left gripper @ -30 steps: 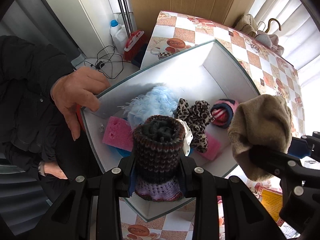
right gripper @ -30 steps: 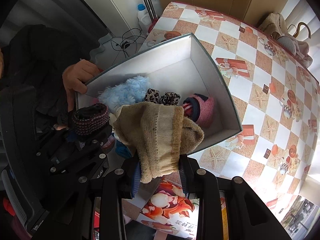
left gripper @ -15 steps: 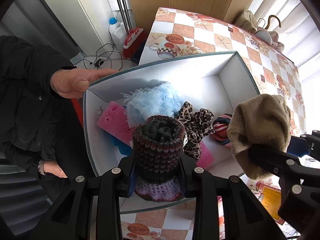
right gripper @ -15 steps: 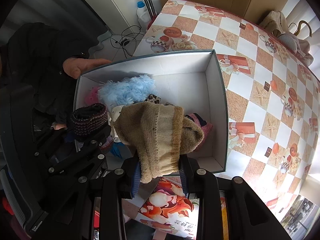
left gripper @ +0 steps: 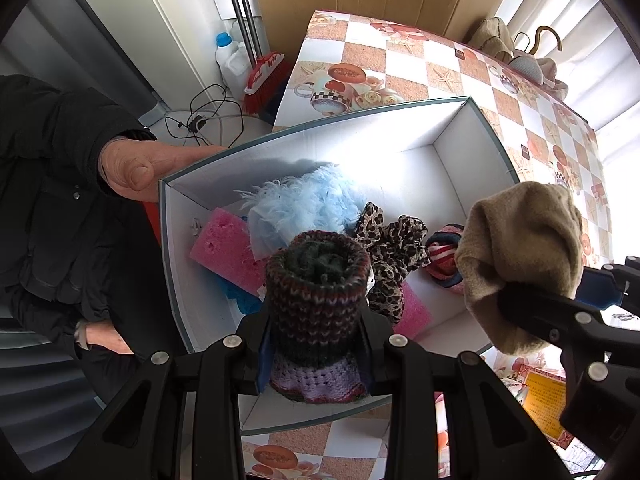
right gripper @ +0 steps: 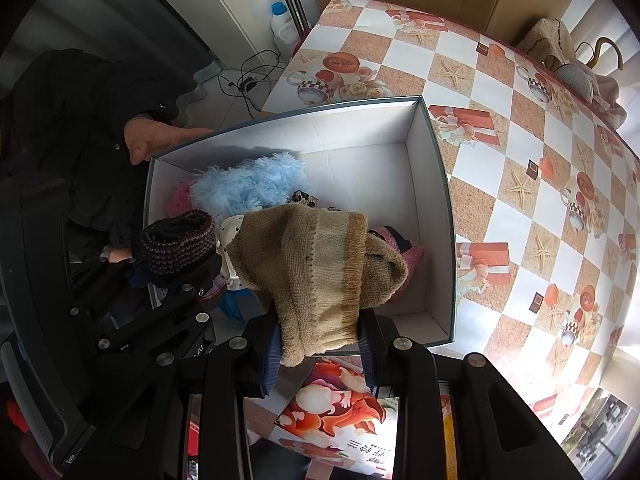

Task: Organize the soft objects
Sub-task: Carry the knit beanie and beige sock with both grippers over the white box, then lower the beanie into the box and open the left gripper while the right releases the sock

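Soft things held above an open white box (left gripper: 472,168) on a checked table (right gripper: 520,168).
Left gripper (left gripper: 316,344) pinches a dark knitted roll (left gripper: 316,280); right gripper (right gripper: 320,350) pinches a beige sock (right gripper: 316,264). In the box, at its near left end, lie a blue fluffy cloth (left gripper: 304,204), pink sponge (left gripper: 220,240) and leopard scrunchie (left gripper: 392,248). A hand (left gripper: 136,164) steadies its left corner.

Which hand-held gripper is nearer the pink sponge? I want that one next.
Left: right above the sponge, holding a knit roll. Right is farther along, holding a beige sock.
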A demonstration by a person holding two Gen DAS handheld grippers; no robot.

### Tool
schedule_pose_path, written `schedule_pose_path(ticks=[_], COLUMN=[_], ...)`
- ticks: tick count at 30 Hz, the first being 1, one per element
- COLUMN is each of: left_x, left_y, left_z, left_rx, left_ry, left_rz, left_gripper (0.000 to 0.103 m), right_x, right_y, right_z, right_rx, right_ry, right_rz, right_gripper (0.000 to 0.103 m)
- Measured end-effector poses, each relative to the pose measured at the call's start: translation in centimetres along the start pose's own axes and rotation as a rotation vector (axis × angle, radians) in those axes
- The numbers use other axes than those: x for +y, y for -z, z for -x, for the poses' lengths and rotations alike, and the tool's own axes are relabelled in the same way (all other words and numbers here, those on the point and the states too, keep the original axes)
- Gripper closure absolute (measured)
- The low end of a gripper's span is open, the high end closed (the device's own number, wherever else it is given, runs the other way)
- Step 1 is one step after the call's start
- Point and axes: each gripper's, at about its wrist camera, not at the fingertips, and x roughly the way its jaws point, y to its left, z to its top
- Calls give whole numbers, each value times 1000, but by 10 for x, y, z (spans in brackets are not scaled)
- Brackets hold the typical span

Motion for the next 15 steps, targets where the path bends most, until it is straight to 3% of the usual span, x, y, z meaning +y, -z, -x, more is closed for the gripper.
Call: schedule_pose_path(ticks=[15], left_x=[0], left_y=[3], left_z=[-2], left_rx=[2], left_ry=[-1], left_rz=[-1], left_gripper=[67], right_x=[-4], right_y=[2], right_z=[-2], right_rx=[1], right_ry=[3], right_rz=[-9], right_gripper=[70])
